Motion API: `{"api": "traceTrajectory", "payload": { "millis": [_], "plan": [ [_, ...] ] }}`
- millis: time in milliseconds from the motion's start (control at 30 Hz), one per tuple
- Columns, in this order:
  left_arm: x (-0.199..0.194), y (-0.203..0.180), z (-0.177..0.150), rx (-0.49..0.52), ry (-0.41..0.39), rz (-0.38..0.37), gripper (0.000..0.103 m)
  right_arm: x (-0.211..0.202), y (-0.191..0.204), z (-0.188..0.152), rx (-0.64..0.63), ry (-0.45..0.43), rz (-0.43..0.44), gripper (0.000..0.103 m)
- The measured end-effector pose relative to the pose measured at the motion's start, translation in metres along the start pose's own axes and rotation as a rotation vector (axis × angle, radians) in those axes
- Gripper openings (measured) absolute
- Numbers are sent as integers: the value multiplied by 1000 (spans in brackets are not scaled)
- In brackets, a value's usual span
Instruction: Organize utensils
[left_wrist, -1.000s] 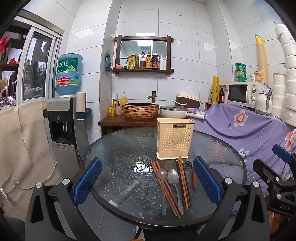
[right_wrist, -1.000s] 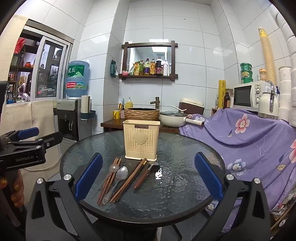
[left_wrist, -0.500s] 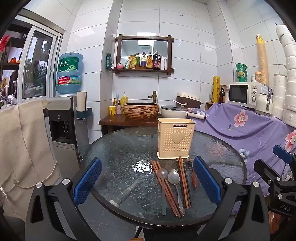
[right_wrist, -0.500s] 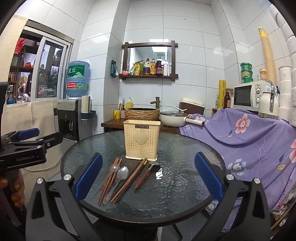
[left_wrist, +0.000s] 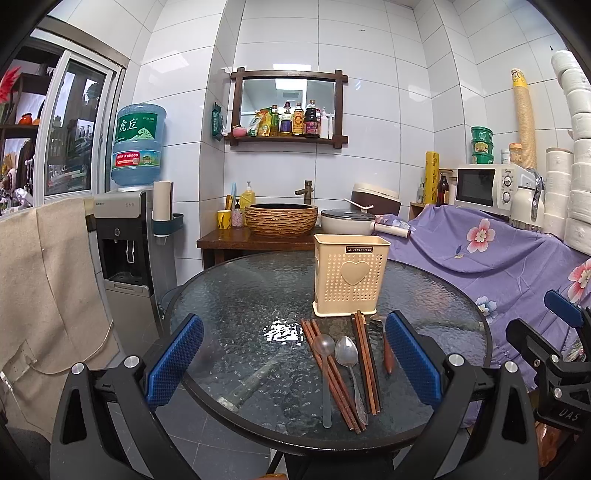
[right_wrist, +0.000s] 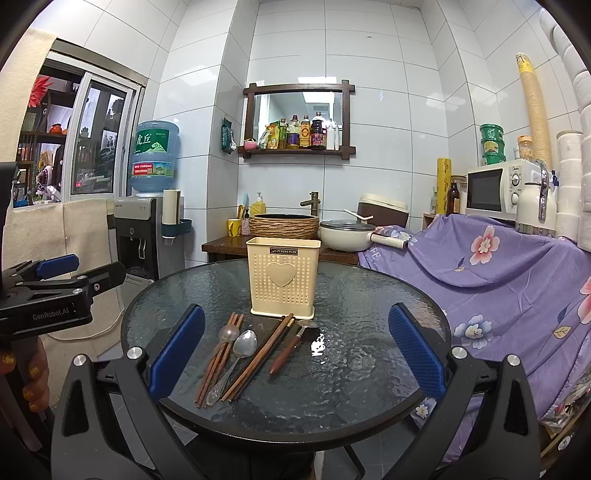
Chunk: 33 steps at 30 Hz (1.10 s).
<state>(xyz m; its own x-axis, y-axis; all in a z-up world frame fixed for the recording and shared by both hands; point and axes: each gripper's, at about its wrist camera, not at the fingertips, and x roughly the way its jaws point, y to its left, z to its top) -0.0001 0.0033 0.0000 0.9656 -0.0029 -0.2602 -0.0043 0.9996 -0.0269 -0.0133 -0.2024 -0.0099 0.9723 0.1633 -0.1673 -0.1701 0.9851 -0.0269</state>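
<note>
Utensils lie untouched on a round dark glass table: two pairs of brown wooden chopsticks, a steel spoon, a translucent plastic spoon and a wooden-handled utensil, all just in front of the perforated cream plastic holder, which appears empty. Left gripper and right gripper hover spread wide, holding nothing; sorting has yet to begin.
</note>
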Motion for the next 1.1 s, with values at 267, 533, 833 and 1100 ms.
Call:
{"api": "traceTrajectory", "payload": {
  "millis": [267,533,833,1100],
  "plan": [
    [0,-3,2,-1,1,0,97,0,0,0,0,-1,0,98],
    [1,-2,2,-2,0,-1,97,1,0,-1,1,1,1,98],
    [1,-2,2,-1,2,-3,97,1,-2,1,2,2,1,98],
    [0,-1,0,-1,2,-3,97,3,2,-2,2,0,1,98]
  ]
}}
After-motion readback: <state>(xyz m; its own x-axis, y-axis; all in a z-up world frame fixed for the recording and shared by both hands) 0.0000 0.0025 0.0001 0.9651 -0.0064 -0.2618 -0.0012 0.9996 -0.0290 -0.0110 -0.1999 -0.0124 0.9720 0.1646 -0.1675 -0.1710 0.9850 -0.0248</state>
